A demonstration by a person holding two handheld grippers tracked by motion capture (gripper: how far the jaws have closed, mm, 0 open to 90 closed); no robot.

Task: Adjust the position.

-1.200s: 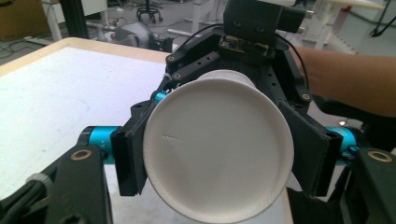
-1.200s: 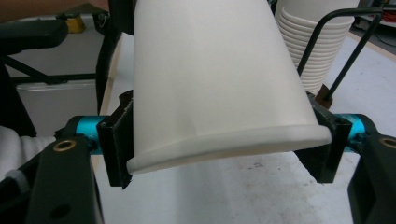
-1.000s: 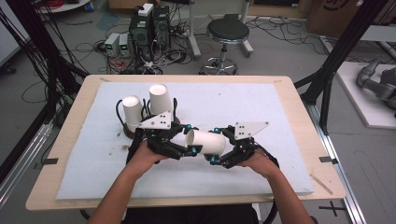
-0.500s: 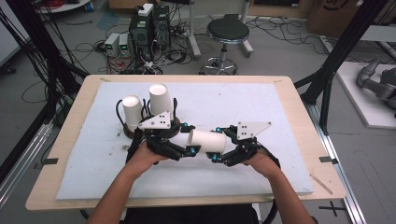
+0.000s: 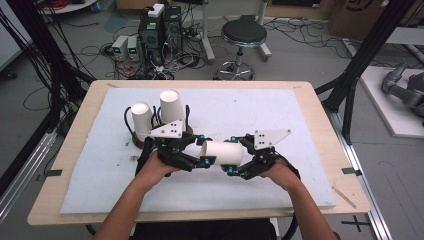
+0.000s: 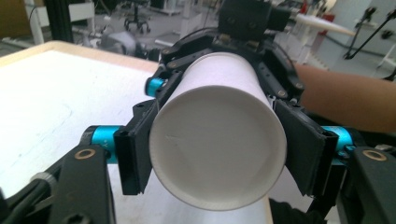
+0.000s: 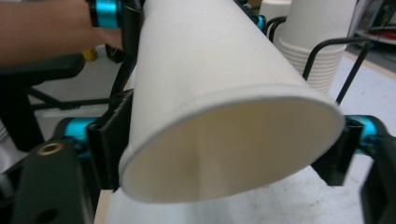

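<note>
The high view looks forward and down from above the person's side of the table (image 5: 310,95), far enough back to take in the whole top, the floor beyond it and a stool (image 5: 244,35). The left gripper view rides close behind its own black jaws and faces level across the table, straight at the closed bottom of a paper cup (image 6: 218,144) lying on its side. The right gripper view sits just as near at the other end, facing into the open mouth of the same cup (image 7: 233,140). All three views share that cup, and the high and right gripper views also share the cup stacks (image 5: 169,107) (image 7: 317,42).
</note>
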